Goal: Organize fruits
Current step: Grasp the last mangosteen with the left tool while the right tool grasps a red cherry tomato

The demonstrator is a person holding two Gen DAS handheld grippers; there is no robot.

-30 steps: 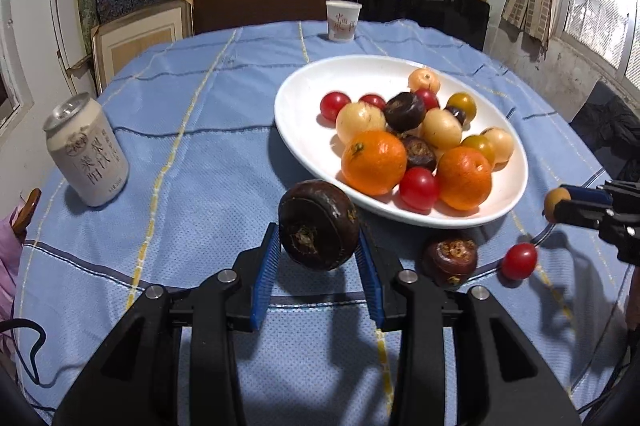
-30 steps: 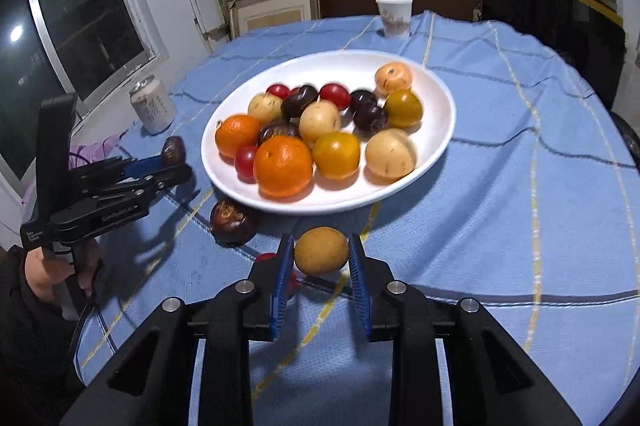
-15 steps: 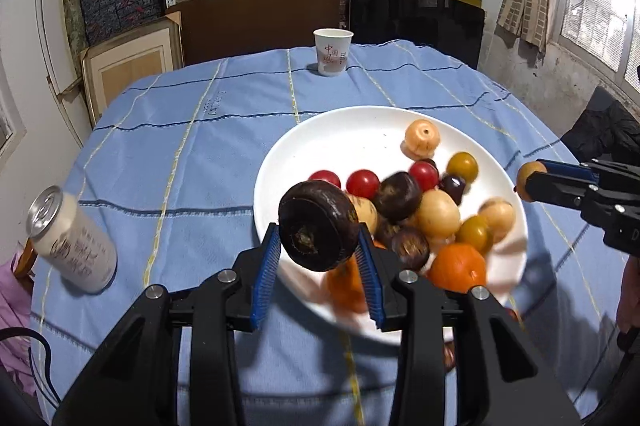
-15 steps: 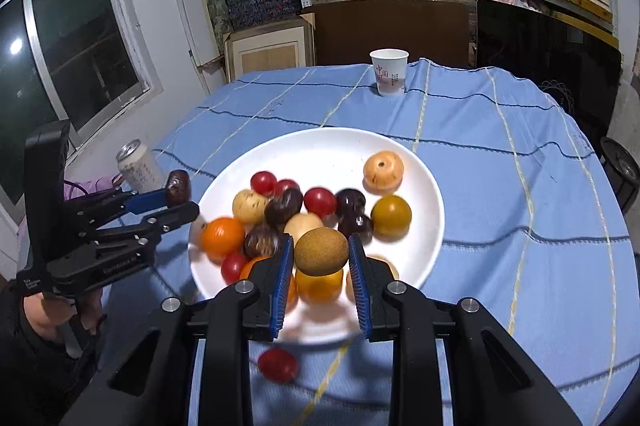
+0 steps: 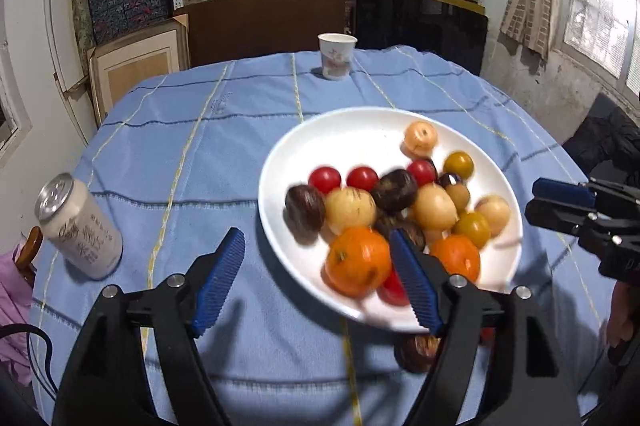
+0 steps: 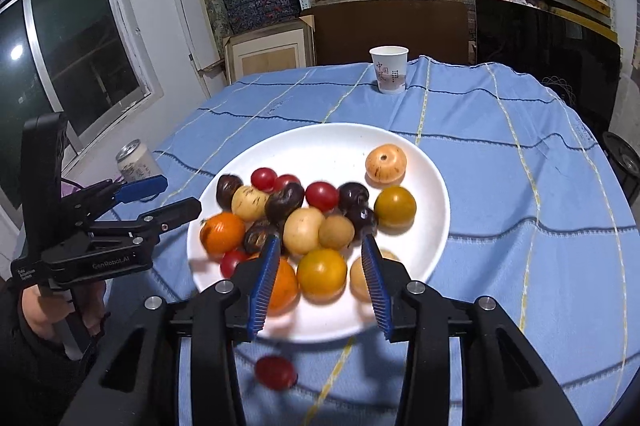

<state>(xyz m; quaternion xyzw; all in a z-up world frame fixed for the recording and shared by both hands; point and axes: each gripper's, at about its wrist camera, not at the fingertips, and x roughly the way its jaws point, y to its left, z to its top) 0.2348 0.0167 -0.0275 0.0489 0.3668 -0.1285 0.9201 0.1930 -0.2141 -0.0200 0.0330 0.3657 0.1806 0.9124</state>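
Two hand-held grippers are in your hands, and both stand spread wide with nothing between their blue pads: your left hand-held gripper hangs over the near left rim of the white plate, and your right hand-held gripper hangs over its near edge. The plate sits on the blue checked tabletop and carries the heap of fruit. On its left side lies a dark brown fruit, touching a pale yellow one beside it. Near the middle of the heap sits a small brown kiwi-like fruit, between a pale yellow fruit and a dark plum. Two oranges lie toward the plate's near rim, red cherry tomatoes toward its far left, and a peach-coloured fruit alone on its far right. Off the plate, just beside its near rim, a red tomato lies on the cloth, and in your left view a dark brown fruit lies there too, partly hidden by the finger. Well left of the plate stands a pale drink can, tilted in the fisheye, and far beyond the plate stands a paper cup. The near fruits are blurred.
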